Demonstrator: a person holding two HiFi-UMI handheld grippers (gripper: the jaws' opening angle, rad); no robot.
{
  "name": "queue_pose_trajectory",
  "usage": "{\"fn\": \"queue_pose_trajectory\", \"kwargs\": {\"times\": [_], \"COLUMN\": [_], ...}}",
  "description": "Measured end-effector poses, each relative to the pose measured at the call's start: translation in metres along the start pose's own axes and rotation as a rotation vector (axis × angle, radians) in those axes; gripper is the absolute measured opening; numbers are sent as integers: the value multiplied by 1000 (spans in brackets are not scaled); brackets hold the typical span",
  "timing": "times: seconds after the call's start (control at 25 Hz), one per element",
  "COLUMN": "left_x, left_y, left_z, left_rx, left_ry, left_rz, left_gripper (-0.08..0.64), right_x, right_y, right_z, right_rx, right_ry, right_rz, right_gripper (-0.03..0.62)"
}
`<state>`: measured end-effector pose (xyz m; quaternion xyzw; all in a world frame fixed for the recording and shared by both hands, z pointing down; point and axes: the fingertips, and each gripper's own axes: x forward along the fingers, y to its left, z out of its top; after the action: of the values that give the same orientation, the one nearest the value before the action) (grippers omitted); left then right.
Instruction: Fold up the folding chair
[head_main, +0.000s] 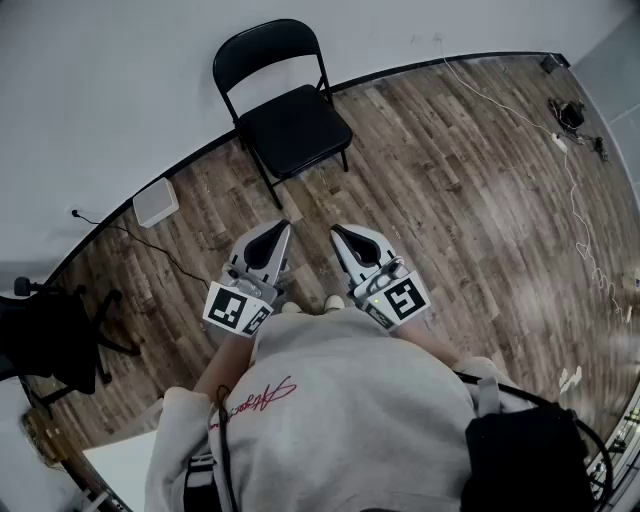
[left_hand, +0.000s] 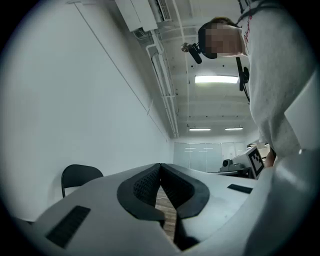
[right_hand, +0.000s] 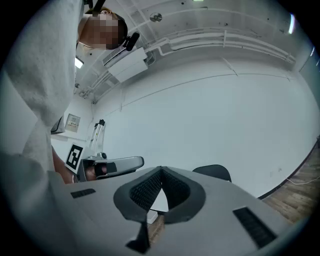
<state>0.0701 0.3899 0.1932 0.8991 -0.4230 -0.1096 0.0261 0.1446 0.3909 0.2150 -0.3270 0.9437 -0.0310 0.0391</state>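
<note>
A black folding chair (head_main: 286, 104) stands unfolded against the white wall, its seat facing me. Both grippers hang in front of my body, well short of the chair. My left gripper (head_main: 283, 227) is shut with nothing between its tips. My right gripper (head_main: 337, 232) is shut and empty too. In the left gripper view the chair's backrest (left_hand: 80, 174) peeks over the left jaw, and the tips (left_hand: 160, 165) meet. The right gripper view shows the backrest (right_hand: 214, 171) behind its closed tips (right_hand: 161, 169), with the left gripper (right_hand: 112, 165) off to the side.
A white box (head_main: 156, 202) sits on the wood floor by the wall, left of the chair. A black office chair (head_main: 55, 335) stands at the far left. White cables (head_main: 572, 205) trail along the floor on the right. A black bag (head_main: 525, 458) hangs at my right side.
</note>
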Motion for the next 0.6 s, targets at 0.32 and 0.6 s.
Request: {"fn": "queue_pose_trajectory", "kwargs": {"times": [0.32,0.6], "left_x": [3,2], "left_y": [-6,-10], "left_z": [-1,-3], "left_rx": [3,-3], "left_ry": [-2,3], "left_rz": [4,3], "left_gripper": [17,17], "right_x": [-7,-10], "right_y": [-4,-10], "right_z": [-1,6], "right_rx": [2,-1], "right_ry": [8,-32], "right_rz": [0,-23], "right_gripper": [14,15]}}
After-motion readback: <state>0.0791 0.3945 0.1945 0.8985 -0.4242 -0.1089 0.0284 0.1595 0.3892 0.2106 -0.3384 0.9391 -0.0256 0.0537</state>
